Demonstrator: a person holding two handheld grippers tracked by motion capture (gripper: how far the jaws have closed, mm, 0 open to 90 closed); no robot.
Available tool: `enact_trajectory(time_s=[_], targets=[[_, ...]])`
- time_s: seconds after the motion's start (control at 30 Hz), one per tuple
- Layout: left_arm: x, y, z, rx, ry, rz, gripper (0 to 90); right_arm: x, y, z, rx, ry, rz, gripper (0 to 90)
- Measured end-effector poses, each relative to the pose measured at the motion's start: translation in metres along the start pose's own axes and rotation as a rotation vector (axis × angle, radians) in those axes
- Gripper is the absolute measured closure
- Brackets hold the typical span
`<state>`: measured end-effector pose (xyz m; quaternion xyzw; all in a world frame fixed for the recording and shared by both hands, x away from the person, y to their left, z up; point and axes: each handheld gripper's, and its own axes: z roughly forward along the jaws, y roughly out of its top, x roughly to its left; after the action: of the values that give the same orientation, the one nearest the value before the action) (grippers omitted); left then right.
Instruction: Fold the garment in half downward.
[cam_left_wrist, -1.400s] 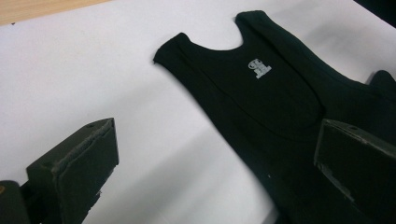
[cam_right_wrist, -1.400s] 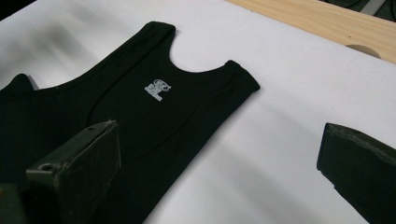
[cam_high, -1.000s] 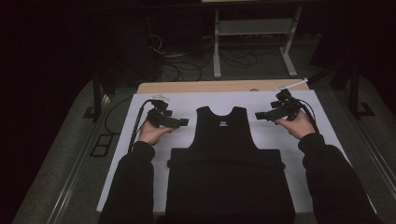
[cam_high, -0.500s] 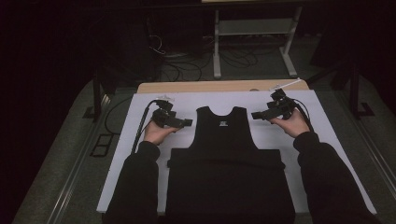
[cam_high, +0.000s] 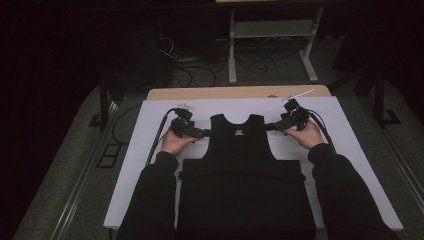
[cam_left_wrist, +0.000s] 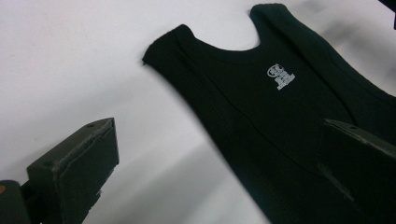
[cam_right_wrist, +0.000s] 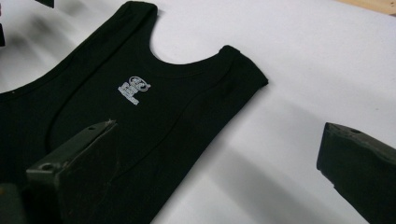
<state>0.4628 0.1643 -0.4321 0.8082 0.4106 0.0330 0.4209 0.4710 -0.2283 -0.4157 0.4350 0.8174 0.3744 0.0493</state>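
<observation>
Black tank top (cam_high: 243, 150) is lying flat on the white sheet (cam_high: 150, 165) that is covering the table, its neck and 2 shoulder straps pointing to the far side and its hem toward the person at the near edge; a small white printed label (cam_left_wrist: 280, 77) is showing just below the neckline. The lower part looks wider and may already be doubled over, though the dark cloth is making that hard to tell. The left gripper (cam_high: 200, 132) is sitting at the left armhole edge, jaws spread, one over the sheet and the other over the cloth in the left gripper view. The right gripper (cam_high: 272, 126) is mirroring it at the right armhole, jaws likewise spread and straddling the edge in the right gripper view. Neither is pinching fabric yet. Judging from this, the garment is laid out and smoothed, and the work of gripping both sides and folding is just beginning, with the folding itself appearing mostly left to do. Beyond the sheet, a wooden table edge (cam_high: 215, 93) is showing at the far side.
</observation>
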Motion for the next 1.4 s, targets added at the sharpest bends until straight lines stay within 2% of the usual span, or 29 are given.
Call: enact_trajectory(time_s=[0.2,0.37,0.57,0.67,0.8,0.93,1.03,1.17,1.3,1.4], targets=[[0.001,-0.003,0.004,-0.012,-0.023,-0.023,0.0,0.004,-0.001,0.008,0.017,-0.001,-0.011,0.0],[-0.001,-0.003,0.009,-0.011,-0.026,-0.019,0.0,0.005,-0.003,0.014,0.021,-0.002,-0.020,2.0],[-0.002,-0.005,0.014,-0.003,-0.032,-0.029,4.7,0.007,-0.004,0.022,0.020,0.008,-0.011,6.6],[-0.003,-0.006,0.016,-0.005,-0.035,-0.033,7.3,0.008,-0.005,0.025,0.025,0.003,-0.010,12.4],[-0.005,-0.007,0.019,0.010,-0.035,-0.015,11.4,0.010,-0.006,0.030,0.033,0.006,-0.006,15.0],[-0.007,-0.008,0.022,0.025,-0.024,0.001,15.0,0.013,-0.008,0.034,0.039,-0.010,-0.011,24.9],[-0.010,-0.009,0.024,0.025,0.000,0.010,19.2,0.013,-0.009,0.036,0.035,-0.013,-0.010,31.8],[-0.009,-0.007,0.024,0.015,0.005,-0.012,32.1,0.014,-0.010,0.039,0.032,-0.016,-0.011,42.1],[-0.010,-0.007,0.026,0.002,0.038,-0.009,39.2,0.016,-0.011,0.040,0.019,-0.021,-0.016,51.2],[-0.010,-0.007,0.027,0.001,0.041,-0.010,42.0,0.017,-0.012,0.041,0.012,-0.019,-0.017,56.6]])
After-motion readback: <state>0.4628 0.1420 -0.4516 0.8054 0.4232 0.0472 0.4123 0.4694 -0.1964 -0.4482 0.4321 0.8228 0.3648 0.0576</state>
